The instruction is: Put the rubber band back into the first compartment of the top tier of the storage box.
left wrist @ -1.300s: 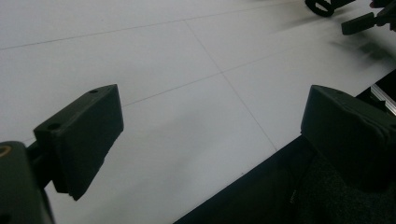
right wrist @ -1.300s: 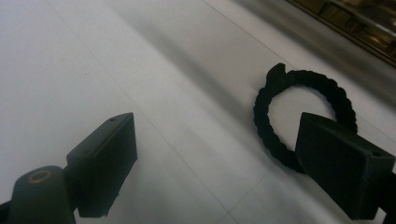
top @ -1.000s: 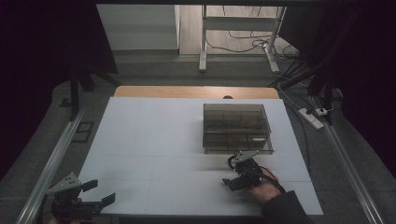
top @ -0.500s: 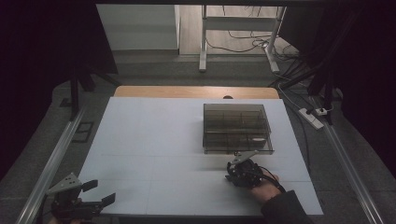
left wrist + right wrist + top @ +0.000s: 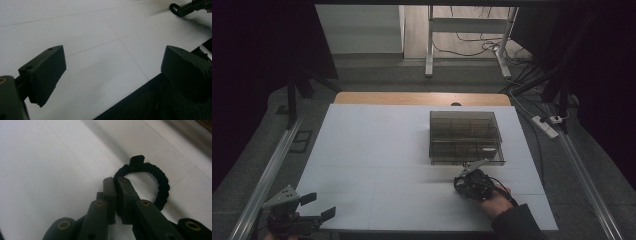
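right tongs (image 5: 115, 182): clamped on the black braided bracelet (image 5: 160, 180), pinching the loop at one side so the rest hangs free of the jaws
bracelet place: low over the white table (image 5: 377, 150), near the front right corner, just in front of the box; whether it touches the surface, cannot tell
box: smoked clear compartment box (image 5: 464, 136), right half of table toward the far edge; likely where the bracelet goes, a judgement
left tongs (image 5: 317, 207): wide apart, holding nothing, parked at the front left corner, out of the way
person's hand (image 5: 494, 202): behind right tongs, coming in from front edge
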The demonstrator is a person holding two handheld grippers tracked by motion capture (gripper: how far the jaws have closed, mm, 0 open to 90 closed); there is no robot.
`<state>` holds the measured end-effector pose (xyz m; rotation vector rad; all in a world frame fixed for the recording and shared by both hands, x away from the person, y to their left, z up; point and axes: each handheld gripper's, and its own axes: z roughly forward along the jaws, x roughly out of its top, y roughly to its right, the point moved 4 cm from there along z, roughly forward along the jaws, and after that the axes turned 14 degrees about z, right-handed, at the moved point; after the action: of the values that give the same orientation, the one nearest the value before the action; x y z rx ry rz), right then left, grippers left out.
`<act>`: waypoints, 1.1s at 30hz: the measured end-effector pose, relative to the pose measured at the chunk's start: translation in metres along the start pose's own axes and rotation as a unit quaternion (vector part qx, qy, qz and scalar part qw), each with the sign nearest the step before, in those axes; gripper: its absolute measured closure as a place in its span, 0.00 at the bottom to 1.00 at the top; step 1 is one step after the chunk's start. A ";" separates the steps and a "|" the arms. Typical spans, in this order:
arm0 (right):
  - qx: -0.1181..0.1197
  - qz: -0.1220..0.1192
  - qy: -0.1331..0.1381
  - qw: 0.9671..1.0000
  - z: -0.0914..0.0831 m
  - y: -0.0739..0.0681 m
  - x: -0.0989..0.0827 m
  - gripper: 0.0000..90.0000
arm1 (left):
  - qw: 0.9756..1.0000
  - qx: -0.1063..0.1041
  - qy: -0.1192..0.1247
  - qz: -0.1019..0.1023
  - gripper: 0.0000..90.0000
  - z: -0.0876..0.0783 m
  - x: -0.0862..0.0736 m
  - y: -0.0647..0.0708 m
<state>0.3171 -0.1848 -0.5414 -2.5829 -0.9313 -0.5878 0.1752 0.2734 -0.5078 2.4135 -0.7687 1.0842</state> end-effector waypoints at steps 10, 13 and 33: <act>0.016 0.007 0.005 1.000 -0.005 0.000 0.001 0.95 | 1.000 0.000 0.000 0.000 0.07 0.000 0.000 0.000; 0.019 0.001 0.012 1.000 -0.009 -0.003 0.002 0.95 | 1.000 0.000 0.000 -0.001 0.07 0.000 0.000 0.000; 0.041 -0.002 0.039 0.998 -0.027 -0.012 0.003 0.95 | 1.000 0.001 0.000 0.001 0.07 0.000 0.000 0.000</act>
<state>0.3044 -0.1864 -0.5144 -2.4687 -0.9146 -0.6335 0.1751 0.2734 -0.5077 2.4144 -0.7700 1.0860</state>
